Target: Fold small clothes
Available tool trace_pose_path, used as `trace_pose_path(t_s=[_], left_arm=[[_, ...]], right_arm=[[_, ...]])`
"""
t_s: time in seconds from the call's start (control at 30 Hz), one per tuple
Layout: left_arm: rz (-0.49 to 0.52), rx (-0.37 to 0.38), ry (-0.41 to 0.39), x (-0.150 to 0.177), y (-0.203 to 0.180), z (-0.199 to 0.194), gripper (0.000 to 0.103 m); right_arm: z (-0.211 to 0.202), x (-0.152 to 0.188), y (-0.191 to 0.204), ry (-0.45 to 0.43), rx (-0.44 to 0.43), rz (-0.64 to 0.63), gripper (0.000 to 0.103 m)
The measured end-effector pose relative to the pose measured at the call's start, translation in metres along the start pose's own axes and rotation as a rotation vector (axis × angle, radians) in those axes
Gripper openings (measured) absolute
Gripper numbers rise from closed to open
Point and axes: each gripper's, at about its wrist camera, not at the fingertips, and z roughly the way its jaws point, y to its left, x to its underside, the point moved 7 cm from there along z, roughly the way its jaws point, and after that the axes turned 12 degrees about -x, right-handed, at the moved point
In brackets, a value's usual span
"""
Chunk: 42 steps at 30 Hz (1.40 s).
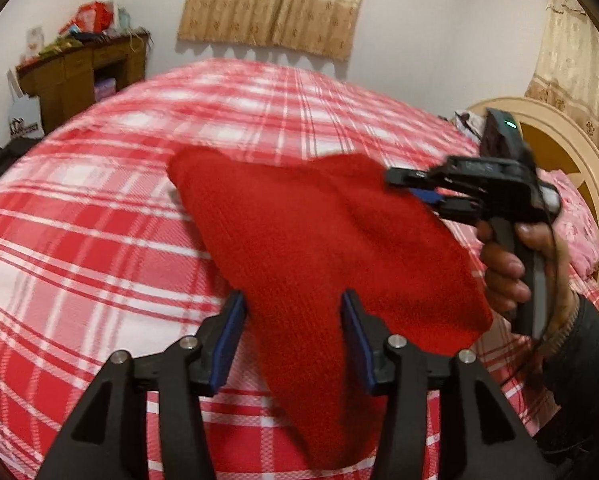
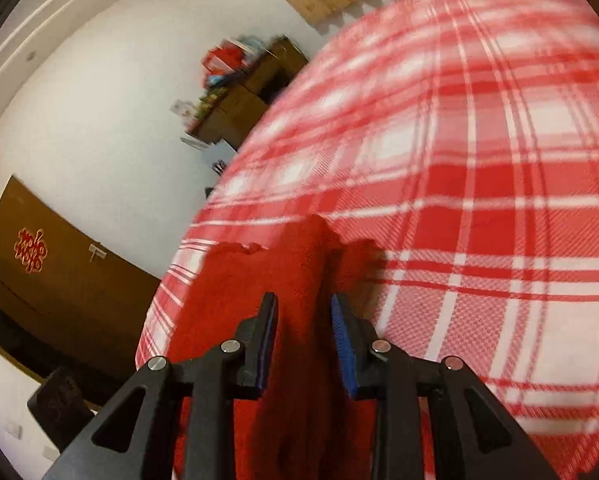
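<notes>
A red knitted garment lies spread on the red and white checked bedspread. My left gripper stands open at its near edge. A flat strip of the knit runs between the blue pads, which stand wide apart. At the far right corner, a hand holds my right gripper at the cloth's raised tip. In the right wrist view the right gripper pinches an upright ridge of the red garment between narrow jaws. The picture is blurred there.
A wooden cabinet piled with things stands by the far wall. A curved wooden headboard and a pink pillow bound the bed on the right. A brown door shows in the right wrist view.
</notes>
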Motion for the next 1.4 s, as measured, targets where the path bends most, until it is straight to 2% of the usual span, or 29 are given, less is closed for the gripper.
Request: trace_pose_path(t_s=[0.07, 0.1, 0.2, 0.27, 0.33, 0.37, 0.47, 0.53, 0.63, 0.7, 0.73, 0.77, 0.8, 0.83, 0.93, 1.0, 1.07, 1.23, 1.4], left_arm=[[-0.017, -0.012, -0.042, -0.006, 0.005, -0.004, 0.062], [-0.025, -0.026, -0.052, -0.008, 0.008, -0.004, 0.065], [-0.031, -0.056, -0.034, -0.006, 0.014, 0.006, 0.067], [-0.021, -0.081, 0.002, 0.002, 0.016, 0.018, 0.071], [-0.014, -0.095, 0.036, 0.010, 0.018, 0.028, 0.072], [-0.018, -0.085, 0.042, 0.014, 0.017, 0.028, 0.075], [-0.038, -0.085, 0.038, 0.019, 0.016, 0.031, 0.084], [-0.039, -0.090, 0.034, 0.020, 0.016, 0.029, 0.084], [-0.033, -0.101, 0.029, 0.019, 0.015, 0.017, 0.084], [-0.013, -0.123, -0.003, 0.017, 0.014, -0.002, 0.084], [-0.007, -0.127, -0.015, 0.015, 0.013, -0.006, 0.084], [0.002, -0.132, -0.039, 0.013, 0.013, -0.018, 0.087], [0.004, -0.142, -0.056, 0.011, 0.012, -0.025, 0.088], [0.004, -0.149, -0.067, 0.009, 0.013, -0.029, 0.088], [-0.010, -0.154, -0.115, -0.001, 0.013, -0.047, 0.088], [-0.016, -0.151, -0.150, -0.010, 0.011, -0.058, 0.094], [-0.012, -0.140, -0.175, -0.017, 0.008, -0.066, 0.097], [-0.009, -0.121, -0.202, -0.020, 0.004, -0.074, 0.097], [-0.008, -0.108, -0.219, -0.024, 0.003, -0.077, 0.097]], right_arm=[[-0.007, 0.002, 0.021, -0.014, -0.025, -0.049, 0.043], [-0.009, 0.007, 0.036, -0.006, -0.065, -0.077, 0.046], [-0.001, 0.032, 0.060, 0.068, -0.143, -0.109, 0.046], [0.008, 0.050, 0.058, 0.120, -0.141, -0.109, 0.046], [0.011, 0.058, 0.039, 0.120, -0.046, -0.102, 0.046], [0.010, 0.060, 0.028, 0.112, -0.016, -0.079, 0.046], [0.001, 0.061, 0.014, 0.079, -0.057, -0.012, 0.046], [-0.001, 0.062, 0.015, 0.082, -0.052, -0.012, 0.046], [-0.006, 0.063, 0.023, 0.082, 0.010, -0.053, 0.046], [-0.019, 0.067, 0.030, 0.045, 0.064, -0.072, 0.047], [-0.023, 0.069, 0.033, 0.025, 0.081, -0.078, 0.050], [-0.032, 0.071, 0.038, -0.002, 0.105, -0.091, 0.056], [-0.041, 0.074, 0.043, -0.039, 0.159, -0.113, 0.063], [-0.051, 0.077, 0.048, -0.079, 0.236, -0.145, 0.064], [-0.069, 0.081, 0.067, -0.130, 0.344, -0.252, 0.064], [-0.080, 0.084, 0.085, -0.155, 0.396, -0.328, 0.064], [-0.089, 0.085, 0.103, -0.178, 0.425, -0.383, 0.064], [-0.111, 0.082, 0.131, -0.235, 0.438, -0.449, 0.071], [-0.125, 0.089, 0.145, -0.251, 0.436, -0.462, 0.071]])
